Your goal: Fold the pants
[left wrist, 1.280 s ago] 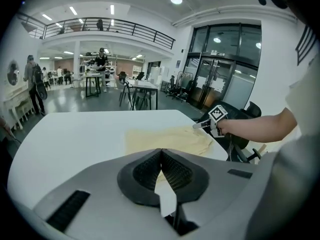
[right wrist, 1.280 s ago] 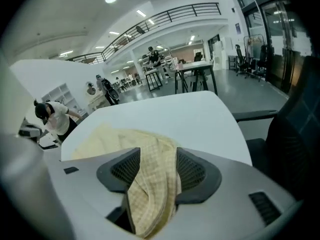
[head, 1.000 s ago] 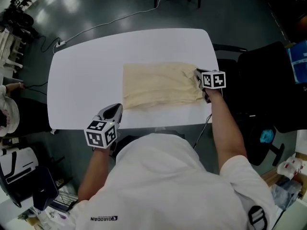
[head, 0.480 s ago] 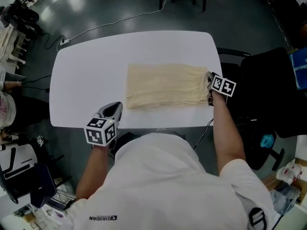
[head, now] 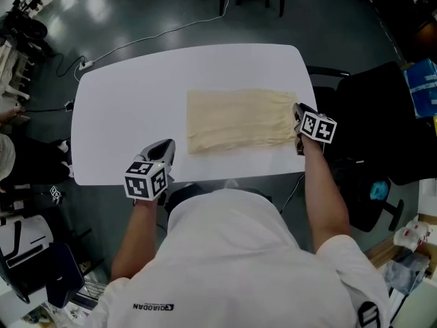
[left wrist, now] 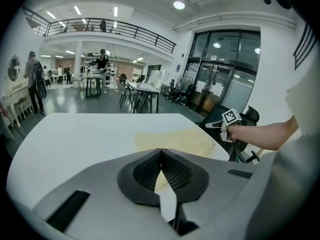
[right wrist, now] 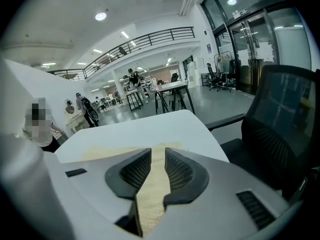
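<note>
My left gripper (head: 162, 149) hangs over the near edge of the white table (head: 130, 94), its jaws pressed together on nothing. The beige pants (head: 239, 118) lie ahead and to its right, well apart from it. They are folded into a flat oblong on the right half of the tabletop. My right gripper (head: 298, 110) sits at their gathered right end, by the table's right edge. Its jaws have just eased a little closer but stand apart; the cloth shows in the gap below them, unpinched. A black office chair (head: 379, 115) stands beyond that edge.
</note>
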The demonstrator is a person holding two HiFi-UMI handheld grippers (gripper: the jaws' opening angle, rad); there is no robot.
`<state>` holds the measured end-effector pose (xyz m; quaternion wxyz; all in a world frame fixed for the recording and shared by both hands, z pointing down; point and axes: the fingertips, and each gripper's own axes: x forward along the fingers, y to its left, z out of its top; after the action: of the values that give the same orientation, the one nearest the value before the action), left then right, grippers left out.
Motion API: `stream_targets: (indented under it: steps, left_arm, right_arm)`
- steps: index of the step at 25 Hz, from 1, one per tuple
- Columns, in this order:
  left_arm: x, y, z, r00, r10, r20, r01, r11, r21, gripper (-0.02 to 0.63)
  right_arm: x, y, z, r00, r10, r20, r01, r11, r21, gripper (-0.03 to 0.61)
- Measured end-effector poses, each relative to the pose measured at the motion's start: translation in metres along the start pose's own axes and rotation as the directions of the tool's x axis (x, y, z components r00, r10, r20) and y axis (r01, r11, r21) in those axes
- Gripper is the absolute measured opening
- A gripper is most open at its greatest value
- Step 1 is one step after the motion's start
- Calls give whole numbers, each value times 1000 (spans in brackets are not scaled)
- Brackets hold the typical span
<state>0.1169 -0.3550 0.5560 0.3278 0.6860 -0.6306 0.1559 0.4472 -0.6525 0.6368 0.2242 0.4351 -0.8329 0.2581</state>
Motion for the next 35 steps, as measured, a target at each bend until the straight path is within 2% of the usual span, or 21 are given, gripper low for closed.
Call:
stream_targets:
  steps: [6,11,17,22,27,30,35]
  left_arm:
    - [-11,16,3,999,-36,-6,36,998,46,25]
    - [-26,37,-9,998,-49,-39,52,995,88,25]
    - [-27,47,-21,995,-88,-51,94,989,118,25]
    - [-45,72,-26,996,-84,-32,88,985,145,25]
    - [-66,107,-45,996,-74,-43,79,989,127,25]
    - [-73,124,-56,997,-64,-47,69,991,111,25]
    - [-80,143,-69,995,-77,-58,82,993,83,25]
  right_arm:
    - [-32,75,-5,998,66,20,-66,998,-23,100]
    - [-48,148,-38,990,141,-14,-141,990,-5,94]
    - [-34,239,-72,967,232,-107,-243,964,-106,89]
    - [-8,325,-91,939,289,-186,-324,926,-196,89]
    - [21,379,-106,928,270,-256,-335,906,-260,97]
    - [39,396,-114,930,228,-290,-315,900,-302,111]
    - [78,407,-127,935,99,-341,-214,924,-317,184]
